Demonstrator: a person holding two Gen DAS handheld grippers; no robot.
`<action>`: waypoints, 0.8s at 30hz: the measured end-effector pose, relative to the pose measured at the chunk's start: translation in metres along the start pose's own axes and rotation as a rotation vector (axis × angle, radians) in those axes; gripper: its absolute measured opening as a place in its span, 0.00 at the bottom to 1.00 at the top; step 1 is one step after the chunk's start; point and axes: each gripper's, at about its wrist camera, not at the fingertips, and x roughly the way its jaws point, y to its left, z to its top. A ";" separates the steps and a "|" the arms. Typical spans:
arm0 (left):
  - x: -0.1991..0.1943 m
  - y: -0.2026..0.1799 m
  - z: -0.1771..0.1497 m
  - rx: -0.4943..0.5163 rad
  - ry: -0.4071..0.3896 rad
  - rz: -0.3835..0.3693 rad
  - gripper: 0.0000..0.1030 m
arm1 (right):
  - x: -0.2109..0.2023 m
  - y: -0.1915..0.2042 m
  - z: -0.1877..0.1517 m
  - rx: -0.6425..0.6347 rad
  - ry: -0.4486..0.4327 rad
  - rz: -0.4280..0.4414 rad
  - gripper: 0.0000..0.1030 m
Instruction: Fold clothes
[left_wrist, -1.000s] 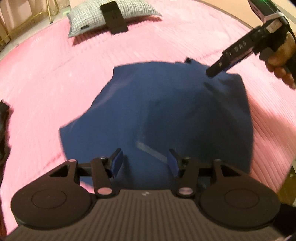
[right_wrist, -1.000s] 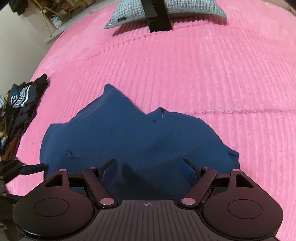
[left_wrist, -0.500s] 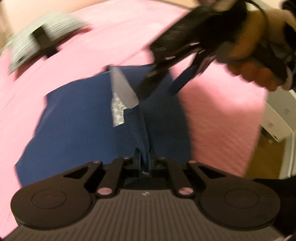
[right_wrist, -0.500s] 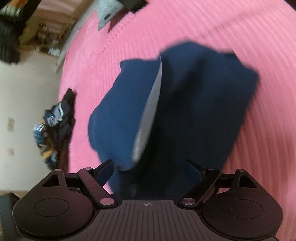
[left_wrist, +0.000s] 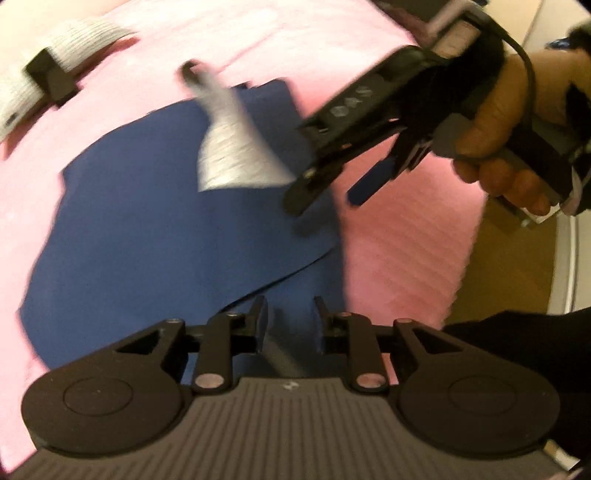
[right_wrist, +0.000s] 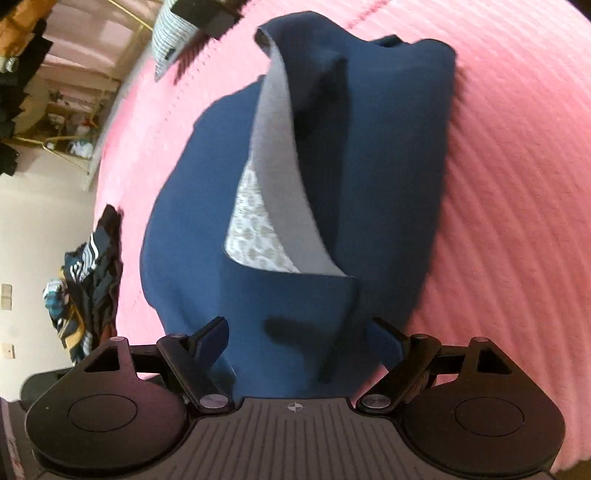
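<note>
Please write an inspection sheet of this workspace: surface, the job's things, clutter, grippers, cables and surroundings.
Surface: pink ribbed bedspread.
Job's things: navy garment lies on the bedspread, one flap turned over so its grey lining shows.
Clutter: heap of dark clothes at the bed's edge; grey pillow with a black block on it.
Grippers: left gripper has just been opening, jaws slightly apart over the garment, nothing pinched. Right gripper open wide above the garment, holding nothing.
Cables: black cable over the hand that holds the right gripper.
Surroundings: metal rack beside the bed, blurred.
</note>
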 end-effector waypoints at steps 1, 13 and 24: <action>-0.003 0.010 -0.005 -0.002 0.004 0.018 0.22 | 0.004 0.002 -0.002 -0.002 -0.001 -0.013 0.73; 0.005 0.091 0.037 0.150 -0.034 0.143 0.44 | -0.104 -0.025 -0.006 -0.007 -0.145 -0.226 0.00; 0.020 0.137 0.031 -0.058 0.067 0.250 0.64 | -0.141 -0.086 -0.028 0.161 -0.153 -0.366 0.00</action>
